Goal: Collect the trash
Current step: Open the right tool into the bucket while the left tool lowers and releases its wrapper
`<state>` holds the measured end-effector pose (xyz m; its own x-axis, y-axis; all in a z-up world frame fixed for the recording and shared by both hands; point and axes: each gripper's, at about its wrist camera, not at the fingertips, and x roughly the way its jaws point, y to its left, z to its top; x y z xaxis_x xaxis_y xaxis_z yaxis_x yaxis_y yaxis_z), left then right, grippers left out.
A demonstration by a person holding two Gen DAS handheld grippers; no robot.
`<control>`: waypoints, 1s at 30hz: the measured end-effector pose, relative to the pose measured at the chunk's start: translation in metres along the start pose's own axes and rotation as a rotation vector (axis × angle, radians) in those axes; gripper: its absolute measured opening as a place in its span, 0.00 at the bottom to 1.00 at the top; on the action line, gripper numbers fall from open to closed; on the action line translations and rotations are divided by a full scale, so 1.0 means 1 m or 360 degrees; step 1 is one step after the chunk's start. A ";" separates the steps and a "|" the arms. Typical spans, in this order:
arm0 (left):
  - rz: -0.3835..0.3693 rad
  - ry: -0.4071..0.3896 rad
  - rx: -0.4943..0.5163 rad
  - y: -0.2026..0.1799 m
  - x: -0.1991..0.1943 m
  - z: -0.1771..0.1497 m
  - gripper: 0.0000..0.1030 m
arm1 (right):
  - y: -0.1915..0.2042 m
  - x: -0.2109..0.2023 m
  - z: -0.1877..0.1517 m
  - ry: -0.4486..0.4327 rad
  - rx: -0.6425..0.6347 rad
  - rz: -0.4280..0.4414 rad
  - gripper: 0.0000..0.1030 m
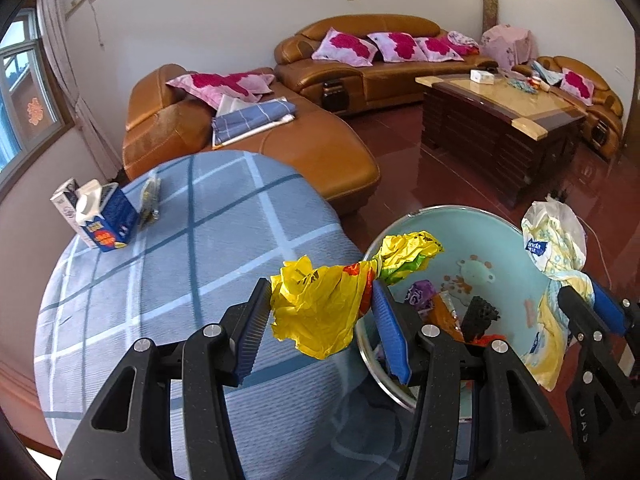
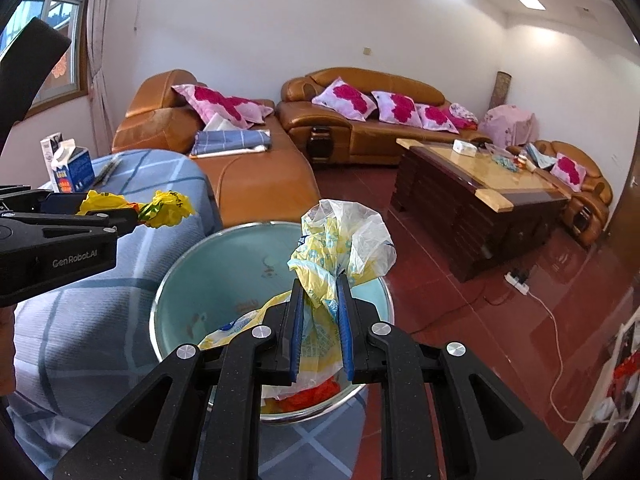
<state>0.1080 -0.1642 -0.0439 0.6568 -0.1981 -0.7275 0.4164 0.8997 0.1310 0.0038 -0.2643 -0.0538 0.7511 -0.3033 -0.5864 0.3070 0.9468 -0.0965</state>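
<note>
Wrapper, crumpled yellow plastic, pinched between left gripper pads, over bin rim. Bag, thin, wrinkled, translucent with yellow print, clamped in right gripper, fingers nearly together, above bin: round, pale blue, scraps inside. Checked cloth alongside; milk carton on it, well apart.

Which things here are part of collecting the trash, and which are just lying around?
Part of the job:
- yellow crumpled wrapper, in left gripper
- white and yellow plastic bag, in right gripper
- trash bin
- milk cartons

Just lying around:
- sofa pillows
- folded blue sheet
- coffee table
</note>
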 end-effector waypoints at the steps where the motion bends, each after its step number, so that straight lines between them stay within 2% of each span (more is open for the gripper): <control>1: -0.0010 0.0009 0.0003 -0.002 0.004 0.001 0.50 | -0.001 0.004 -0.001 0.0017 0.0003 -0.0006 0.16; 12: -0.0057 0.0087 0.0017 -0.020 0.036 0.010 0.50 | -0.001 0.034 0.000 0.0118 -0.0021 -0.0015 0.17; 14: -0.0056 0.0102 0.0008 -0.020 0.040 0.011 0.50 | 0.001 0.041 0.000 0.0147 -0.0052 0.0012 0.20; 18: -0.0056 0.0119 0.0010 -0.022 0.046 0.012 0.50 | 0.006 0.047 -0.004 0.0137 -0.0102 0.0012 0.32; 20: -0.0054 0.0126 0.0011 -0.022 0.048 0.012 0.50 | 0.006 0.046 -0.006 0.0134 -0.0104 0.0021 0.33; 25: -0.0049 0.0136 0.0014 -0.026 0.051 0.012 0.50 | 0.000 0.040 -0.004 0.0099 -0.0055 0.0022 0.33; 30: -0.0059 0.0134 0.0027 -0.031 0.049 0.014 0.50 | -0.024 0.036 0.001 0.0091 0.0143 -0.0005 0.33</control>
<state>0.1363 -0.2069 -0.0747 0.5859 -0.1972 -0.7861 0.4506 0.8855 0.1137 0.0240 -0.2975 -0.0713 0.7162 -0.2969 -0.6316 0.3621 0.9317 -0.0274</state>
